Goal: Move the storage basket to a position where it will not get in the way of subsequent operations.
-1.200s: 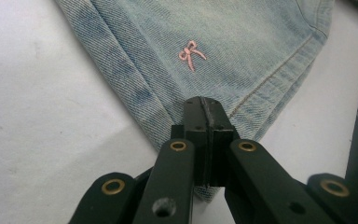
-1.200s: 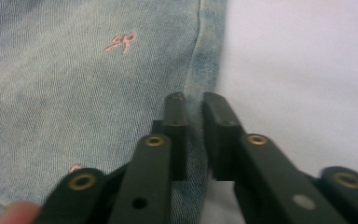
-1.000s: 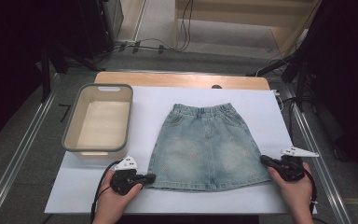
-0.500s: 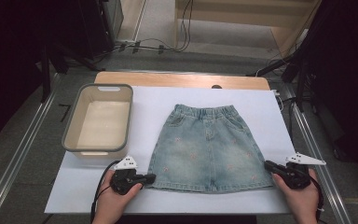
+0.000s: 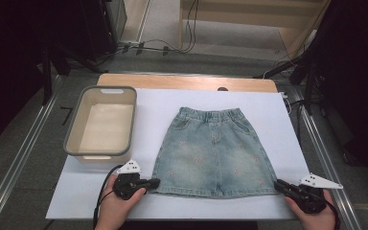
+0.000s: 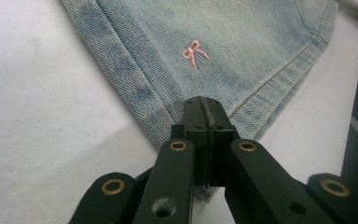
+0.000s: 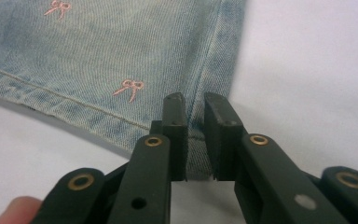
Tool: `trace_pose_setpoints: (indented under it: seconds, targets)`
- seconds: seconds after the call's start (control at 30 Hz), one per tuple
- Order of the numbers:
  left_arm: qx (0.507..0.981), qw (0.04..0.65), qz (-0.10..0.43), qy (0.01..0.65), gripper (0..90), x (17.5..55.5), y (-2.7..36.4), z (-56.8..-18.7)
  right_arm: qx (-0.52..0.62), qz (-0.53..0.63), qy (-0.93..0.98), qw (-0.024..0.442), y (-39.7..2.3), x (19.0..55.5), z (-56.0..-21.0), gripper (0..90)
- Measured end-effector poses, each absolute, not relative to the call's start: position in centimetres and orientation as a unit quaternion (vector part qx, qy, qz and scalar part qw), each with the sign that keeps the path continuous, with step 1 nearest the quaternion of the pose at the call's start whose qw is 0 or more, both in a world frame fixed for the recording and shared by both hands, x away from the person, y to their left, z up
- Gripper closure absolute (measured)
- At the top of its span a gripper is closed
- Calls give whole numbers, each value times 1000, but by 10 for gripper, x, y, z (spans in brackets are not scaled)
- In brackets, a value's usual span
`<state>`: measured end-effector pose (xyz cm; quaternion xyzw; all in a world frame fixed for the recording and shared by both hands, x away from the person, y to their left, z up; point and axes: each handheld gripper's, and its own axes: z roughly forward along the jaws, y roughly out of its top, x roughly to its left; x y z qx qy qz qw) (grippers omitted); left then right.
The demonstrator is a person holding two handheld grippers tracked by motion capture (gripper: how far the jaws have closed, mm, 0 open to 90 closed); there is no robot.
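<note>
A light-blue denim skirt (image 5: 215, 153) with small pink bows lies flat on the white table cover, waistband away from me. My left gripper (image 5: 152, 182) sits at its near left corner. In the left gripper view that gripper (image 6: 201, 103) has its jaws pressed together on the hem corner of the skirt (image 6: 242, 56). My right gripper (image 5: 279, 184) is at the near right corner. Its jaws have just been opening. In the right gripper view the right gripper (image 7: 194, 105) stands a narrow gap apart, with the side seam of the skirt (image 7: 121, 51) showing in the gap, not pinched.
An empty beige tub (image 5: 101, 124) with a grey rim stands on the left of the white table cover (image 5: 278, 115). A wooden strip (image 5: 187, 81) runs along the far edge. Metal rails flank the table, and cables lie on the floor beyond it.
My right hand has slid from the skirt's right side toward me to the near right corner, and its jaws have parted slightly. The left hand has stayed put.
</note>
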<state>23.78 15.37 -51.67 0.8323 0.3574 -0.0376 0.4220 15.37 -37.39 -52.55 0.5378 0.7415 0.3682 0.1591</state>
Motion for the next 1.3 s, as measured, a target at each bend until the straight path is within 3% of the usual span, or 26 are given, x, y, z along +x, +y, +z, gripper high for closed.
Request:
trace_pose_setpoints:
  seconds: [0.13,0.3,0.67,0.97,1.13,1.3]
  targets:
    - [834,422,-51,350,846,239,154,-515,530,389,737,160,-376,152,-524,725]
    - [837,432,-44,334,659,237,154,-512,509,413,731,187,-371,152,-517,471]
    - [809,476,-7,345,349,239,166,-487,513,441,710,194,-370,154,-513,162]
    - [797,490,12,352,111,246,161,-467,507,467,701,185,-368,152,-508,45]
    - [802,495,2,333,20,256,152,-453,496,466,710,180,-365,152,-510,16]
    - [802,508,-7,314,0,266,144,-442,492,464,713,185,-362,151,-510,15]
